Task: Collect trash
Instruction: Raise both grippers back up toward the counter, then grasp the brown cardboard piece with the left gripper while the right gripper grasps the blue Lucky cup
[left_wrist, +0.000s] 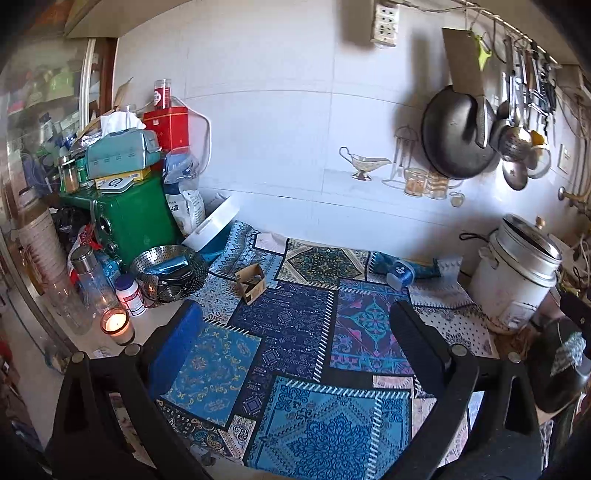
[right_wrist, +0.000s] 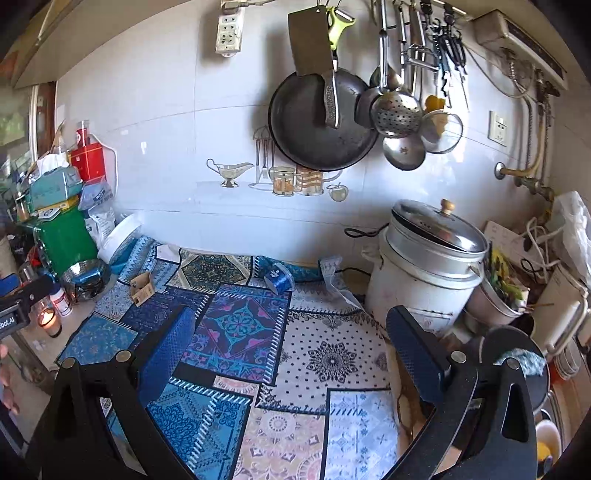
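A small torn cardboard box lies on the patchwork cloth at the far left. A blue plastic cup lies on its side near the wall, beside a clear plastic wrapper. My left gripper hovers over the cloth's near part, open and empty, well short of the box. My right gripper is also open and empty above the cloth, short of the cup. Each gripper shows at the edge of the other's view.
A lit candle stands at the left edge by bottles and a metal colander. A white cooker with a steel lid stands at the right. A pan and utensils hang on the wall. A steel pot of scraps sits far right.
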